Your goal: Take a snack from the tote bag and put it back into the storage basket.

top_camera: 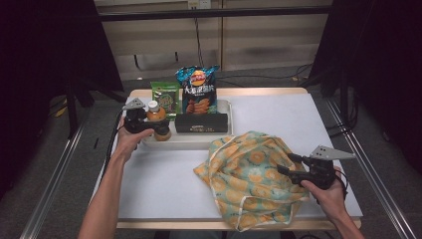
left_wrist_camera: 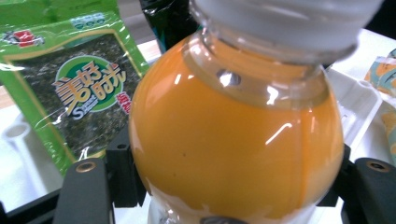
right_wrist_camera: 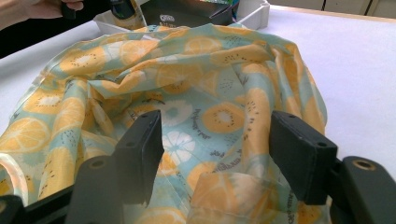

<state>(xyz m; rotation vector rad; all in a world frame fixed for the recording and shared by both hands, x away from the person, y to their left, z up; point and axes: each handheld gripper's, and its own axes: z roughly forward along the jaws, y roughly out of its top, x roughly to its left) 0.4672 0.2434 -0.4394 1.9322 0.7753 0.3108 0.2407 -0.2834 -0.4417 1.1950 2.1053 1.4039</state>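
A bottle of orange juice (top_camera: pixel 156 114) with a white cap stands at the left end of the white tray (top_camera: pixel 199 142). My left gripper (top_camera: pixel 160 128) is shut on its round body. In the left gripper view the bottle (left_wrist_camera: pixel 233 140) sits between both black jaws, and its sides touch the pads. A cloth bag (top_camera: pixel 249 172) printed with orange slices lies crumpled at the front right of the table. My right gripper (top_camera: pixel 284 164) hovers at its right side, open. In the right gripper view its jaws (right_wrist_camera: pixel 217 135) stand wide apart over the bag's folds (right_wrist_camera: pixel 187 79).
In the tray stand a green seaweed packet (top_camera: pixel 165 97), a blue chip bag (top_camera: pixel 197 89) and a black box (top_camera: pixel 201 122). The seaweed packet (left_wrist_camera: pixel 79 88) is just behind the bottle. The white tabletop (top_camera: pixel 164 184) stretches in front of the tray.
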